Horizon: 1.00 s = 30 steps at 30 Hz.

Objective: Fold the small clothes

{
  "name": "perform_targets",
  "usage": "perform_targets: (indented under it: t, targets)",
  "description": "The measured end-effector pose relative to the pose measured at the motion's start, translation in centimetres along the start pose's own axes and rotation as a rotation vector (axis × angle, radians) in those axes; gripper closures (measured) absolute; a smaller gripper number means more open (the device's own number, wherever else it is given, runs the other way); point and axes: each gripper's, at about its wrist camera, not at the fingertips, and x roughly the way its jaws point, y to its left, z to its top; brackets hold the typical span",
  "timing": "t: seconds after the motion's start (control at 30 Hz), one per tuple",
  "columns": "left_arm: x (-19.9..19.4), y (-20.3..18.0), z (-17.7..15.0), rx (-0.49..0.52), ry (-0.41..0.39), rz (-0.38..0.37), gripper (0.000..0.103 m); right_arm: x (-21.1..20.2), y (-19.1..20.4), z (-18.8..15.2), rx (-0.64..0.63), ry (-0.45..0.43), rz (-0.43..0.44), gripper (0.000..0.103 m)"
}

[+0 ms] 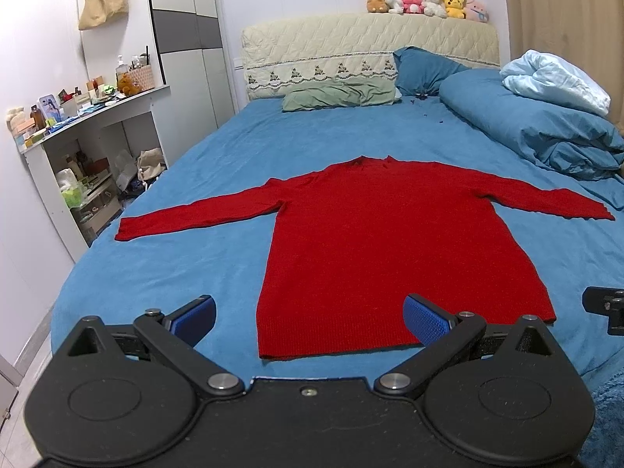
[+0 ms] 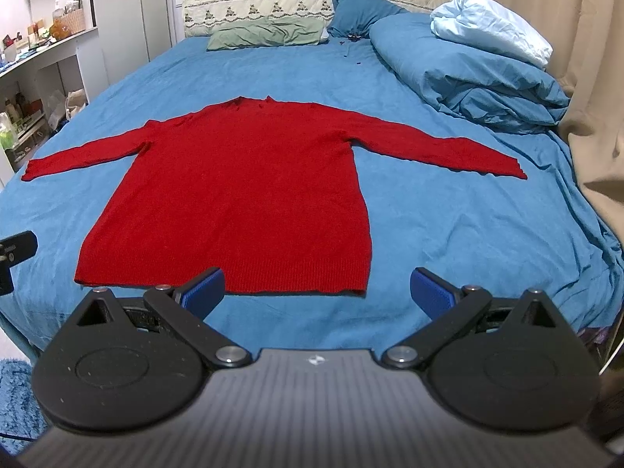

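A red long-sleeved sweater (image 1: 390,241) (image 2: 249,195) lies flat on the blue bed (image 1: 187,257) (image 2: 448,234), both sleeves spread out sideways and its hem toward me. My left gripper (image 1: 310,318) hovers open over the hem's left corner, with nothing between its blue pads (image 1: 427,319). My right gripper (image 2: 318,290) is open just in front of the hem's right corner, also holding nothing. A black part of the right gripper (image 1: 606,306) shows at the left view's right edge, and a black part of the left gripper (image 2: 11,257) at the right view's left edge.
A rolled blue duvet (image 1: 538,132) (image 2: 468,74) with a pale blue bundle on it lies along the bed's right side. Green and blue pillows (image 1: 339,93) rest at the headboard, plush toys (image 1: 425,4) on top. A cluttered white shelf (image 1: 78,117) stands left; curtains (image 2: 565,39) hang right.
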Motion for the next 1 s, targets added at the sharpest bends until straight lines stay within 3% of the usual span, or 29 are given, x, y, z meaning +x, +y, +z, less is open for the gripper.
perform_targets:
  t: [1.0]
  targets:
    - [-0.38, -0.23, -0.06, -0.014, -0.003, 0.014, 0.000, -0.48, -0.03, -0.18, -0.006, -0.010, 0.012, 0.000]
